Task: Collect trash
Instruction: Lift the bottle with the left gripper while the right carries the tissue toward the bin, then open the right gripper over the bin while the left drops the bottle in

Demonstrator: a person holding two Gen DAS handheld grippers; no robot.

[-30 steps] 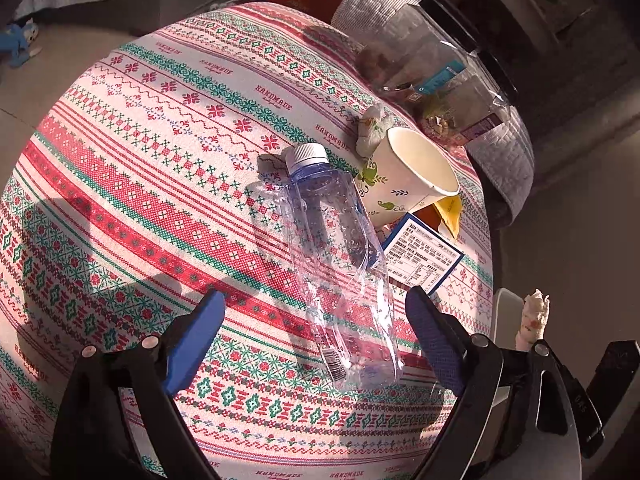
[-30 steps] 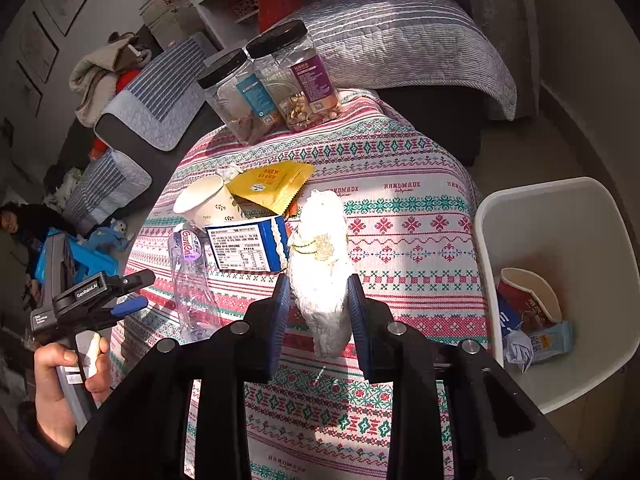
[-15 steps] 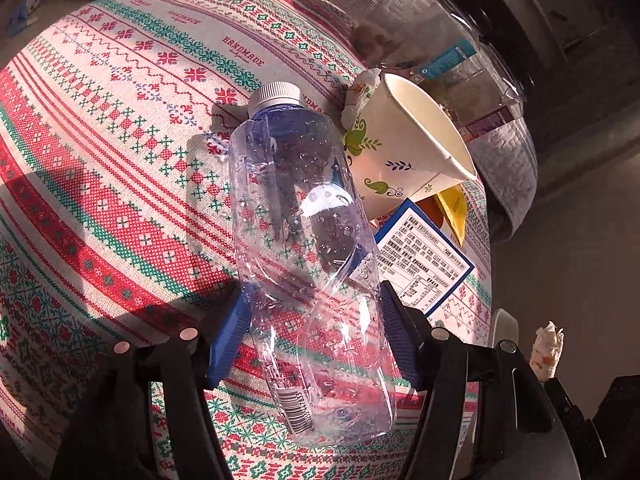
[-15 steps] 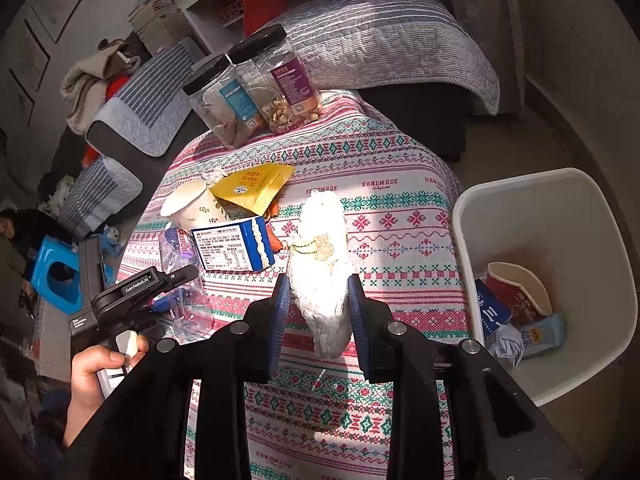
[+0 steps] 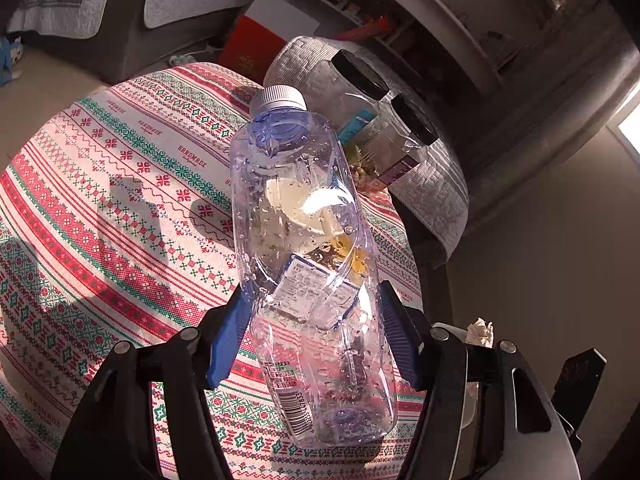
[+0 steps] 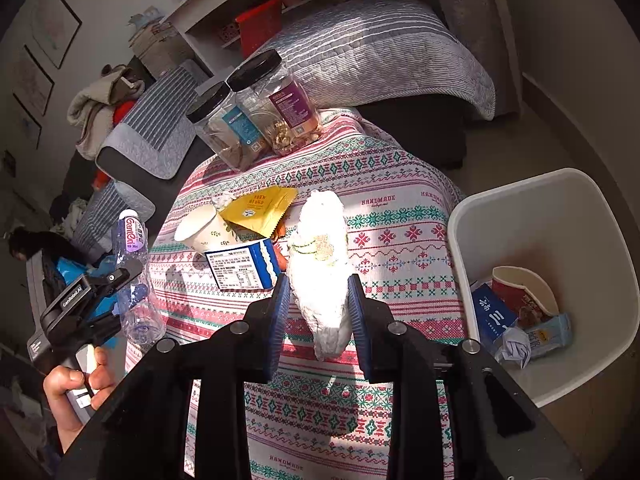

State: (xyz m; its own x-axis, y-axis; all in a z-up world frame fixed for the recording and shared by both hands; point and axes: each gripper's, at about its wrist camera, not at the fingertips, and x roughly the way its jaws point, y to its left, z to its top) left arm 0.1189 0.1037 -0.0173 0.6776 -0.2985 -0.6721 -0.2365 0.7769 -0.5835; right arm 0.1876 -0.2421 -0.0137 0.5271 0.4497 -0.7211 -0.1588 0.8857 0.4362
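Patterned tablecloth [image 6: 400, 216] by white bin [image 6: 520, 200]—left hand-held gripper [image 5: 314, 320] clamping bottle [image 5: 304, 248]; right hand-held gripper [image 6: 318, 300] clamping tissue wad [image 6: 320, 264]

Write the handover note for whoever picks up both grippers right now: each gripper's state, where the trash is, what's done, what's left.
Left gripper: shut on the clear bottle, lifted off the table.
Right gripper: shut on the white crumpled wrapper.
White bin, right of the table: already holds a red cup and wrappers.
On the tablecloth: paper cup, yellow packet, blue carton.
Left: bin both held items, then those three.
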